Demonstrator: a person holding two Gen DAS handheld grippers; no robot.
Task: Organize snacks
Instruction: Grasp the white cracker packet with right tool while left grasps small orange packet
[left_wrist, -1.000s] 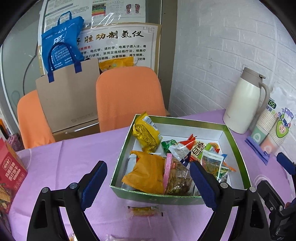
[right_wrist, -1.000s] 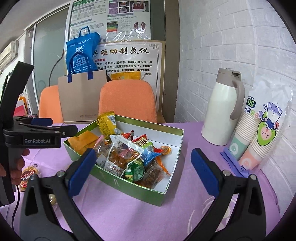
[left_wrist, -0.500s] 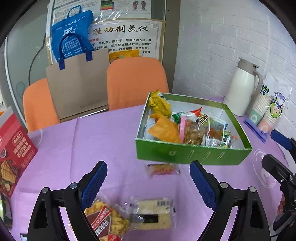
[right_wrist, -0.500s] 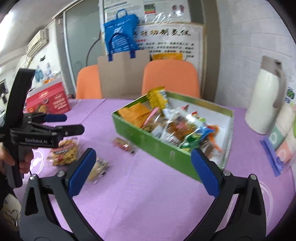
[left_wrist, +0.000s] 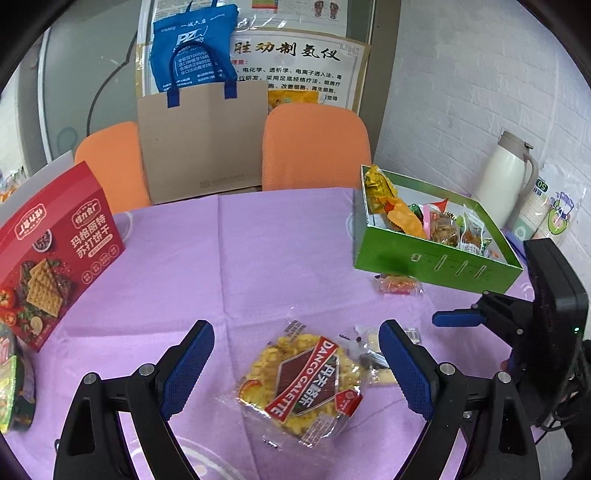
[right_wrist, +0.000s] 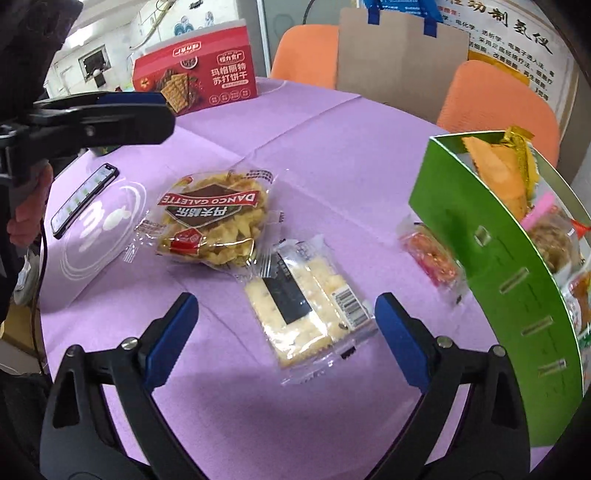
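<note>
Three loose snack packets lie on the purple counter (left_wrist: 280, 236), all on the near side of the green box (left_wrist: 436, 260), which serves as landmark. Nearest to the left gripper (left_wrist: 295, 369) is the galette packet (left_wrist: 301, 382), farthest out from the box's front wall; the jaws stand wide on either side of it, pads clear of the wrapper. The right gripper (right_wrist: 282, 334) brackets the cracker packet (right_wrist: 308, 314), which lies between the galette packet and the box, its end just touching or overlapping the galette wrapper. Its jaws have just been closing a little but are wide apart, pads not pressing on the film. The small red candy packet (right_wrist: 430, 258) sits right against the box's front wall. The box itself is already full of mixed snacks. Well to the left of the box stands the red cracker carton (left_wrist: 55, 254); behind it, orange chairs.

Risks, as judged: both wrappers are slick, loose film, so pads could pinch film only and let the contents slide out. The two packets overlap, so lifting one may drag the other. The two grippers work close together and could collide. The crowded box leaves little room; a dropped packet may perch on the pile or spill over the wall.

Versus a second ago: both cameras then looked at the box from close by. Now both have pulled back from it and down toward the loose packets, the right one swinging leftward, so the box sits at the right edge.
</note>
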